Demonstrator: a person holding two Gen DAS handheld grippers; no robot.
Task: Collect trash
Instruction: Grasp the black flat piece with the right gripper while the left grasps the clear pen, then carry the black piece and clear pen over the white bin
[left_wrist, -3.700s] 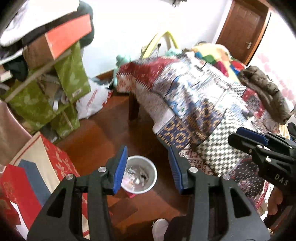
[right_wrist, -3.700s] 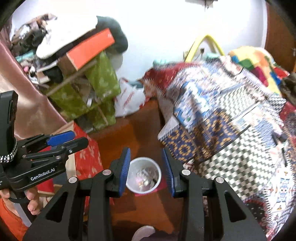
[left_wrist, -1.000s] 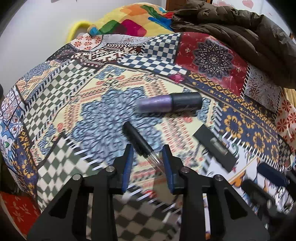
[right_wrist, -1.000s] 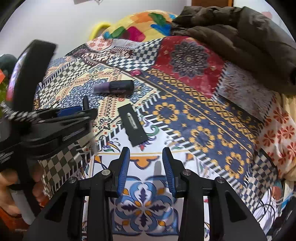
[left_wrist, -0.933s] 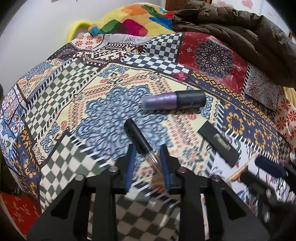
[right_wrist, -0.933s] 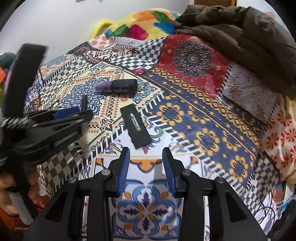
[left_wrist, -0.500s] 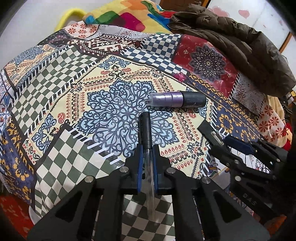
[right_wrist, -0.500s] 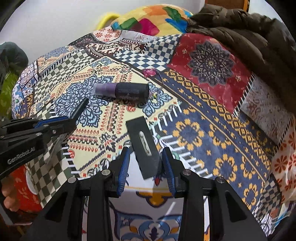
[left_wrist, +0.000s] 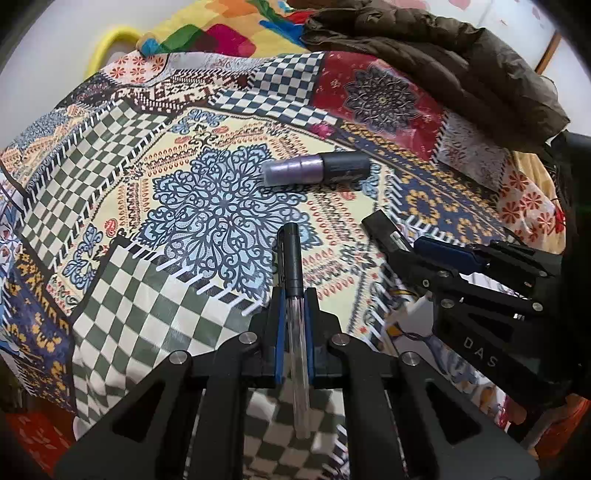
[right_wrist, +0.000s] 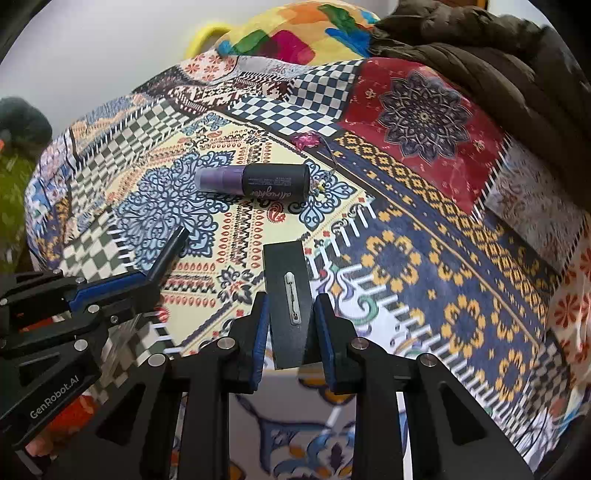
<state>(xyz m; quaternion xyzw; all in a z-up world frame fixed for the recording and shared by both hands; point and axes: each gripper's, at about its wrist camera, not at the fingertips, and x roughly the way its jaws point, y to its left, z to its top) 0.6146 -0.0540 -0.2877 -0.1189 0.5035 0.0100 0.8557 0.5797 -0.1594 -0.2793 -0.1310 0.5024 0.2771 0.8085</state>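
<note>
Pen (left_wrist: 293, 258) first, in the left wrist view: the left tool (left_wrist: 294, 295) is clenched on its clear barrel, the black cap sticking out ahead over the patchwork bedspread (left_wrist: 155, 302). That piece looks secured, though whether it has lifted clear of the cloth I cannot tell. Beyond the pen's cap lies the purple-and-black tube (left_wrist: 317, 169), flat on its side, untouched, so that one is left to collect. To the right of the pen, the right tool (left_wrist: 410, 248) reaches in over the black card (left_wrist: 380, 230), only the far end of which shows here. A brown jacket (left_wrist: 436, 55) is heaped on the bed well beyond the tube. The left tool points steeply down at the bed, barrel running straight back between the blue pads.

Over to the right wrist view: the right tool (right_wrist: 290, 310) straddles the near half of the black card (right_wrist: 286, 299), which carries a small metal clip. Its jaws have just been closing, yet a sliver of gap shows on each side, so I call it not yet gripping, still released. It too tilts steeply down. Left of the card, the left tool (right_wrist: 147, 275) shows side-on with the pen's dark cap (right_wrist: 171, 253) poking out. The tube (right_wrist: 255, 181) lies beyond the card, near a small pink scrap (right_wrist: 306, 140).

My reckoning: one item gripped, one about to be, tube and scrap remaining, and no bin in sight.
</note>
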